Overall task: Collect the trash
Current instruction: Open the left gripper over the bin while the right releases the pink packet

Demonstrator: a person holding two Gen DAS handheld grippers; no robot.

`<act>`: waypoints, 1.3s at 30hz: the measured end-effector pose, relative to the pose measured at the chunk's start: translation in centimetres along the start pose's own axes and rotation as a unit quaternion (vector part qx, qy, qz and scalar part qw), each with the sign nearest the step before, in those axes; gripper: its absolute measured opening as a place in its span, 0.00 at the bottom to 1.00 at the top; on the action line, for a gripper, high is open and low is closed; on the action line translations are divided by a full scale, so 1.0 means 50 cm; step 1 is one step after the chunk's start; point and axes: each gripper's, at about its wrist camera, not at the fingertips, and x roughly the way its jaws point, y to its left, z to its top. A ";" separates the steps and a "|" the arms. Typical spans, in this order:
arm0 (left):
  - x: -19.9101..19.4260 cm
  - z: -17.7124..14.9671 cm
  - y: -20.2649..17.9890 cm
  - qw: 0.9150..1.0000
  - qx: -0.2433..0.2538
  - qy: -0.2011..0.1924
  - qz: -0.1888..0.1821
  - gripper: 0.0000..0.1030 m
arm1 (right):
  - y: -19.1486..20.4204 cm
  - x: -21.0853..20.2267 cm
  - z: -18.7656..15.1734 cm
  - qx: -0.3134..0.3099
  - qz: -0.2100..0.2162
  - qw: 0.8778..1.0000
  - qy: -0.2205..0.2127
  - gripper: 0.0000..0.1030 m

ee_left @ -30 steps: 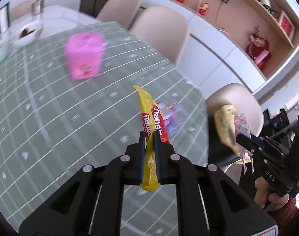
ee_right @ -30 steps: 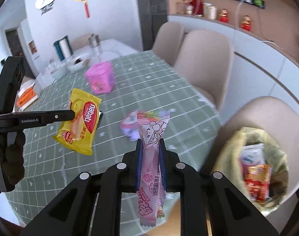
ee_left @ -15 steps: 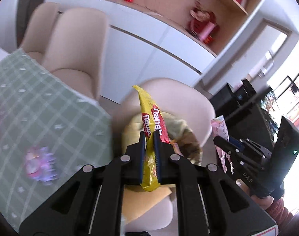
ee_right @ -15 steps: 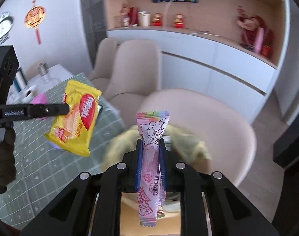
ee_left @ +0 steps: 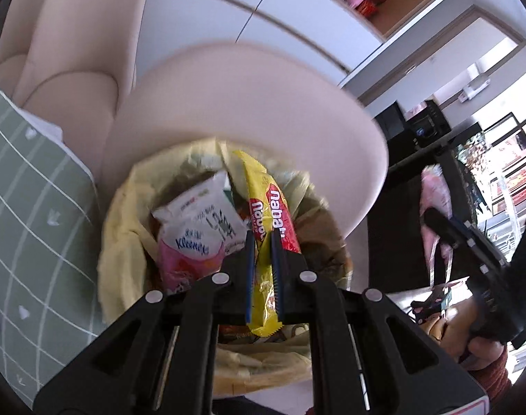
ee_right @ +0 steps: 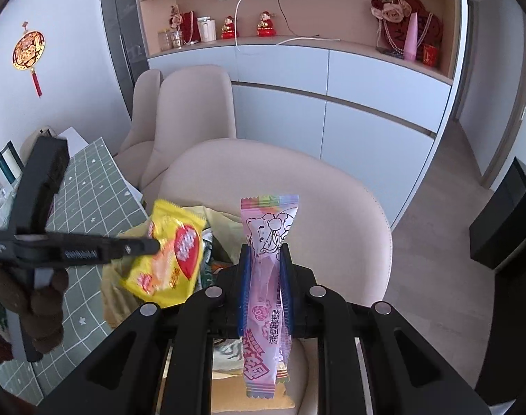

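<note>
In the left wrist view the left gripper [ee_left: 263, 242] fills the lower centre of the frame, its jaws clenched on a yellow wafer wrapper [ee_left: 268, 214] with a red label; the wrapper stands up between the blue pads and reaches toward the middle of the frame, its crimped lower end hanging below the jaws; behind it, at centre, lies the open mouth of a trash bin lined with a yellow bag [ee_left: 124, 228]; inside the bin a white Kleenex pack [ee_left: 200, 224] rests on a pink packet [ee_left: 180, 266]; the bin sits on the seat of a beige chair [ee_left: 249, 103] whose curved back arcs across the middle of the frame; a green checked tablecloth [ee_left: 27, 214] covers the left edge; at the right edge the right gripper [ee_left: 435, 214] appears, blurred, grasping a pink wrapper [ee_left: 435, 190], with a hand [ee_left: 484, 349] on its handle at lower right.

In the right wrist view the right gripper [ee_right: 265, 259] occupies the lower centre, its jaws clamped on the pink wrapper [ee_right: 266, 276], which stands upright with its rainbow-striped top at mid-frame and its printed tail hanging below; at centre left the left gripper [ee_right: 155, 245] grasps the yellow wafer wrapper [ee_right: 169, 259] above the yellow bag [ee_right: 221, 218], held by a gloved hand [ee_right: 45, 307] at lower left; the beige chair [ee_right: 332, 214] curves behind both wrappers; the tablecloth [ee_right: 90, 186] lies at left; white cabinets [ee_right: 332, 86] and a shelf of ornaments [ee_right: 263, 24] fill the upper frame.
</note>
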 end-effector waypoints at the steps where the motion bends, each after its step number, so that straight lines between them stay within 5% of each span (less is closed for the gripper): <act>1: 0.011 -0.003 0.001 1.000 0.001 0.006 0.007 0.08 | -0.002 0.006 0.001 0.001 0.001 1.000 0.001 0.16; 9: 0.033 -0.011 0.003 0.999 0.004 0.021 0.042 0.09 | 0.008 0.045 0.008 -0.008 0.021 1.000 0.010 0.16; 13: 0.018 -0.010 0.002 0.999 -0.001 0.019 0.046 0.23 | 0.013 0.060 0.009 -0.008 0.034 0.999 0.013 0.16; 24: -0.142 -0.040 -0.006 0.993 0.036 -0.079 0.085 0.47 | 0.063 0.111 0.024 -0.022 0.069 0.997 0.025 0.16; 30: -0.207 -0.066 0.018 0.985 0.022 -0.126 0.118 0.49 | 0.108 0.146 0.021 -0.008 0.096 0.995 0.039 0.16; 39: -0.236 -0.106 0.040 0.978 0.007 -0.131 0.160 0.49 | 0.175 0.232 -0.041 0.004 0.113 0.988 0.101 0.16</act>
